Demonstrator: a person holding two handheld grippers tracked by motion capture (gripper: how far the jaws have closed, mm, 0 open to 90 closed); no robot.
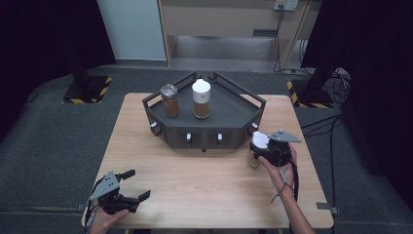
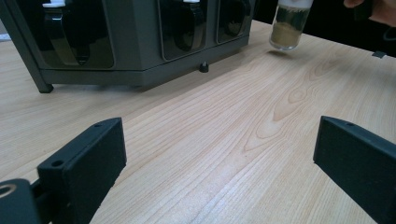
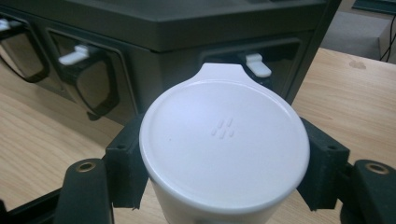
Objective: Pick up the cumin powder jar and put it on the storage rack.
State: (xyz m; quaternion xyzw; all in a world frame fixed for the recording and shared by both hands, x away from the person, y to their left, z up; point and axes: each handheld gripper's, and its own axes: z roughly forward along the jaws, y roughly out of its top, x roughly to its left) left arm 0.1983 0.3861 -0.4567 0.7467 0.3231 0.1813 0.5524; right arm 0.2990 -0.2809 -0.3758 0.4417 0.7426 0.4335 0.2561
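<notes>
A spice jar [image 1: 254, 152] with a white lid [image 3: 224, 140] and brownish powder inside stands at the table's right, just in front of the dark grey rack [image 1: 229, 117]. My right gripper [image 1: 261, 146] is shut on it, a black pad pressing on each side just below the lid [image 3: 224, 158]. The left gripper view has the same jar [image 2: 288, 28] far off at the top right. My left gripper [image 1: 137, 184] rests near the front left edge, its jaws wide open over bare wood [image 2: 219, 158] with nothing between them.
Two more jars stand on the rack's top: one with a clear lid [image 1: 169, 101] and one with a white lid [image 1: 201, 99]. The rack's front [image 3: 154, 56] has dark windows with white clips. The wooden table [image 1: 204, 180] lies between my grippers.
</notes>
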